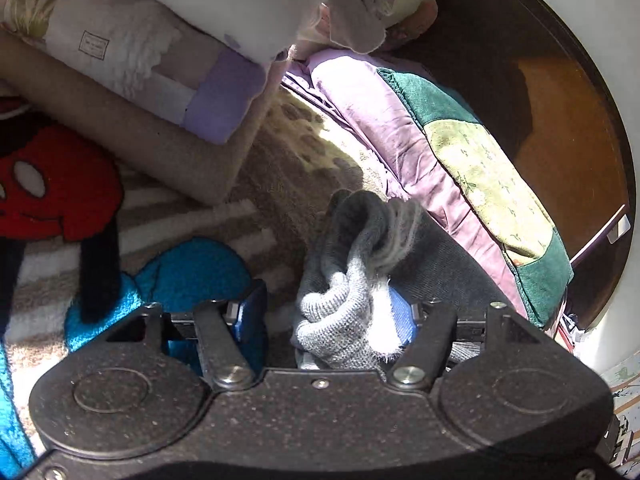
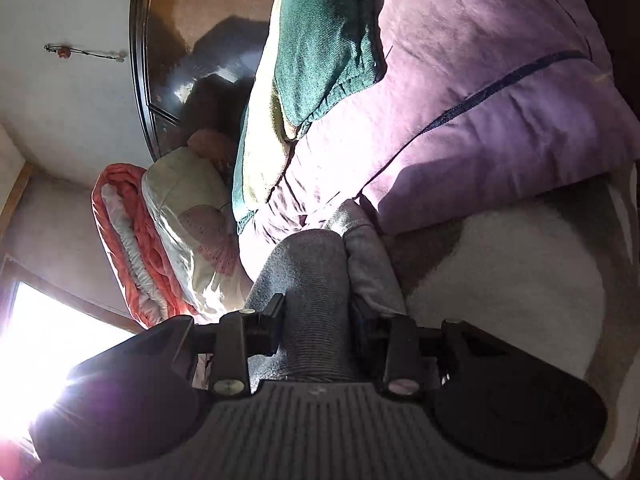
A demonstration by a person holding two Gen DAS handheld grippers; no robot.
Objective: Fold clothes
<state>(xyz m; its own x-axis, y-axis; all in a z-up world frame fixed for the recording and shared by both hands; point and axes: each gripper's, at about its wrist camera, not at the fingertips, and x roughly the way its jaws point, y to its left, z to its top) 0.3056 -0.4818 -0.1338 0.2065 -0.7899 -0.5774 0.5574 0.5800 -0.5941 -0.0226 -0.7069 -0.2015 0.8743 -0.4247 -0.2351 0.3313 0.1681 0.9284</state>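
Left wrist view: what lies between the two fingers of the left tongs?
In the left wrist view, a bunched grey sock fills the right part of the gap between the fingers of the left tongs, against the right blue pad; the left part is bare.

no legible text; pillow label unreadable

Grey knitted sock: on striped cartoon-print blanket, between left gripper fingers. Purple-and-green patchwork quilt: right of sock. Folded pastel blankets: stacked behind, left. Dark wooden headboard: behind quilt.
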